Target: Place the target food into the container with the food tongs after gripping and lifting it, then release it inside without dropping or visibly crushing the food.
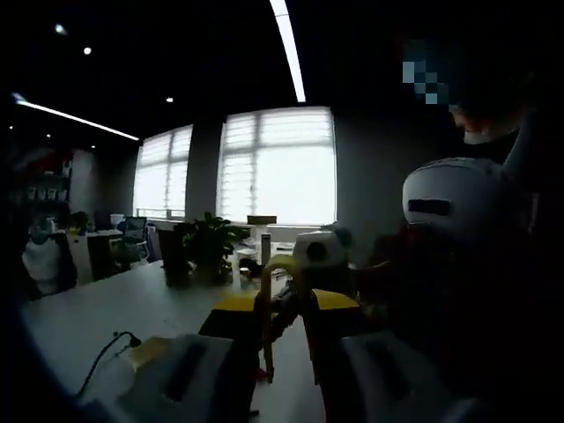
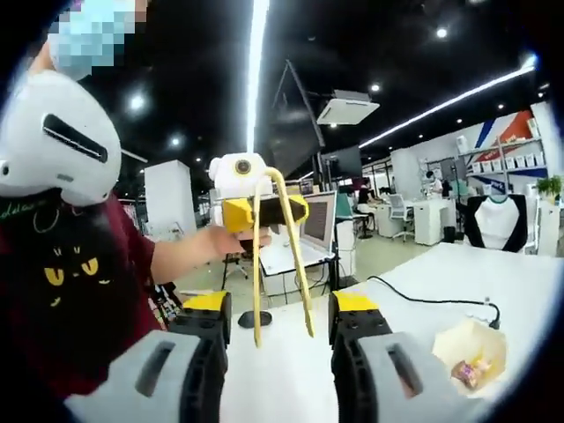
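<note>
Right tool gapes; left tool clamps thin yellow tongs (bent loop) over white table.

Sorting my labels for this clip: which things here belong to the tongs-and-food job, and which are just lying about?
Job:
- yellow food tongs, held by the left gripper
- paper container holding wrapped food
- right gripper, jaws apart

Lying about:
- black cable
- laptop
- potted plant
</note>
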Available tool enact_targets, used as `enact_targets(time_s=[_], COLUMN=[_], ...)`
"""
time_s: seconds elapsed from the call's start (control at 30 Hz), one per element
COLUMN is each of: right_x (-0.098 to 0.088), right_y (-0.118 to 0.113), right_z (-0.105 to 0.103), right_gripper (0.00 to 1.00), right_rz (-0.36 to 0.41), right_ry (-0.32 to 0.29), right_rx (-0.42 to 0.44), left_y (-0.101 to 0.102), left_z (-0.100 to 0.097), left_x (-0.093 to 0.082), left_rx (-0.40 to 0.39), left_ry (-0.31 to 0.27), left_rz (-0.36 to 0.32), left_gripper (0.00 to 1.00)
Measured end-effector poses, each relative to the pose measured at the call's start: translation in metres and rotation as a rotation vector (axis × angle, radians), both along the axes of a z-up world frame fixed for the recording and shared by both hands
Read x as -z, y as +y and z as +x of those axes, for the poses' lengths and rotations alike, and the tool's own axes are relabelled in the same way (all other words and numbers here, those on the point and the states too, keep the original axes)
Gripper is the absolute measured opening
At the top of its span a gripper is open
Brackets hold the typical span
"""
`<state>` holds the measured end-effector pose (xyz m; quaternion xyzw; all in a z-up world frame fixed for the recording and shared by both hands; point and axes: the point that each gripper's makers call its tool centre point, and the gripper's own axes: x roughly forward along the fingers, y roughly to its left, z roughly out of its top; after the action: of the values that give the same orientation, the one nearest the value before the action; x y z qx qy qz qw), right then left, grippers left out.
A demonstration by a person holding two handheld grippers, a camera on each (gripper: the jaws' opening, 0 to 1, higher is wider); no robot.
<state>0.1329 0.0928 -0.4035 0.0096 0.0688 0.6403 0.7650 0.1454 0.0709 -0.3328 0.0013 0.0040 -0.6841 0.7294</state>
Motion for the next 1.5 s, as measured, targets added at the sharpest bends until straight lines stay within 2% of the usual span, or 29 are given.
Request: enact_targets(time_s=[0.03, 0.07, 0.13, 0.2, 0.3, 0.33, 0.4, 0.47, 0.5, 0.53, 0.6, 0.63, 0.73, 0.83, 0.9, 0.97, 1.0, 1.1, 1.17, 1.2, 1.23, 1.27, 1.3, 1.33, 1.37, 1.4, 1.43, 1.47, 1.5], right_x=[0.004, 0.002, 0.001, 0.000, -0.006, -0.008, -0.009, -0.006, -0.003, 0.000, 0.007, 0.009, 0.005, 0.005, 0.008, 0.013, 0.014, 0.022, 0.034, 0.036, 0.046, 0.058, 0.071, 0.086, 0.086, 0.084, 0.086, 0.093, 0.095], right_y=[0.003, 0.007, 0.008, 0.007, 0.002, 0.001, -0.002, -0.004, -0.004, -0.004, -0.004, -0.006, -0.011, -0.019, -0.023, -0.035, -0.040, -0.064, -0.093, -0.099, -0.122, -0.138, -0.152, -0.171, -0.184, -0.209, -0.222, -0.231, -0.233], right_z=[-0.002, -0.003, -0.003, -0.002, 0.000, -0.002, -0.001, 0.007, 0.007, 0.007, 0.018, 0.025, 0.033, 0.041, 0.043, 0.052, 0.054, 0.066, 0.080, 0.083, 0.096, 0.104, 0.110, 0.116, 0.119, 0.121, 0.121, 0.120, 0.119], right_gripper=[0.40, 0.40, 0.40, 0.38, 0.30, 0.30, 0.29, 0.27, 0.25, 0.24, 0.23, 0.23, 0.23, 0.24, 0.24, 0.24, 0.24, 0.24, 0.25, 0.26, 0.26, 0.26, 0.25, 0.24, 0.25, 0.25, 0.25, 0.25, 0.25], right_rz=[-0.025, -0.018, -0.009, -0.001, 0.024, 0.036, 0.049, 0.035, 0.023, 0.012, -0.010, -0.005, 0.064, 0.112, 0.172, 0.213, 0.222, 0.225, 0.219, 0.220, 0.193, 0.161, 0.135, 0.138, 0.192, 0.225, 0.197, 0.162, 0.158], right_ry=[-0.017, -0.036, -0.035, -0.041, -0.080, -0.074, -0.059, -0.040, -0.030, -0.019, -0.038, -0.043, -0.035, -0.065, -0.006, 0.035, 0.035, 0.032, 0.073, 0.079, 0.095, 0.133, 0.188, 0.260, 0.255, 0.184, 0.140, 0.129, 0.133], right_rx=[-0.030, -0.052, -0.059, -0.074, -0.061, -0.066, -0.055, 0.022, 0.028, 0.034, 0.109, 0.155, 0.239, 0.347, 0.398, 0.482, 0.503, 0.600, 0.718, 0.746, 0.871, 0.957, 1.025, 1.103, 1.152, 1.260, 1.311, 1.337, 1.342], left_y=[-0.004, -0.007, -0.013, -0.017, -0.022, -0.023, -0.024, -0.027, -0.028, -0.032, -0.037, -0.040, -0.042, -0.036, -0.029, -0.017, -0.012, 0.007, 0.022, 0.028, 0.040, 0.049, 0.057, 0.065, 0.067, 0.069, 0.073, 0.081, 0.084], left_z=[-0.002, -0.002, -0.003, -0.007, -0.013, -0.012, -0.013, -0.007, -0.005, -0.002, 0.005, 0.007, 0.014, 0.019, 0.024, 0.034, 0.038, 0.048, 0.053, 0.056, 0.061, 0.065, 0.066, 0.064, 0.057, 0.049, 0.047, 0.047, 0.048], left_x=[-0.001, -0.001, -0.001, -0.004, -0.007, -0.009, -0.011, -0.009, -0.008, -0.003, 0.004, 0.009, 0.004, 0.007, 0.007, 0.007, 0.007, 0.014, 0.026, 0.033, 0.049, 0.061, 0.072, 0.079, 0.078, 0.075, 0.076, 0.080, 0.081], left_rx=[0.019, 0.036, 0.058, 0.086, 0.124, 0.125, 0.139, 0.140, 0.137, 0.137, 0.108, 0.099, 0.063, 0.038, 0.006, -0.062, -0.093, -0.189, -0.258, -0.291, -0.363, -0.427, -0.478, -0.518, -0.512, -0.511, -0.527, -0.564, -0.577], left_ry=[-0.011, -0.022, -0.031, -0.035, -0.031, -0.045, -0.036, -0.026, -0.024, 0.003, -0.020, -0.058, -0.112, -0.130, -0.128, -0.123, -0.120, -0.067, -0.012, 0.012, 0.066, 0.098, 0.099, 0.075, 0.060, 0.085, 0.111, 0.137, 0.139], left_rz=[0.027, 0.052, 0.083, 0.089, 0.097, 0.089, 0.081, 0.073, 0.074, 0.093, 0.141, 0.182, 0.168, 0.184, 0.178, 0.163, 0.158, 0.113, 0.079, 0.069, 0.062, 0.080, 0.098, 0.086, 0.041, -0.033, -0.056, -0.073, -0.073], left_gripper=[0.21, 0.21, 0.21, 0.21, 0.21, 0.21, 0.21, 0.21, 0.21, 0.21, 0.22, 0.22, 0.24, 0.29, 0.31, 0.32, 0.32, 0.32, 0.32, 0.32, 0.31, 0.29, 0.29, 0.30, 0.32, 0.34, 0.34, 0.34, 0.34])
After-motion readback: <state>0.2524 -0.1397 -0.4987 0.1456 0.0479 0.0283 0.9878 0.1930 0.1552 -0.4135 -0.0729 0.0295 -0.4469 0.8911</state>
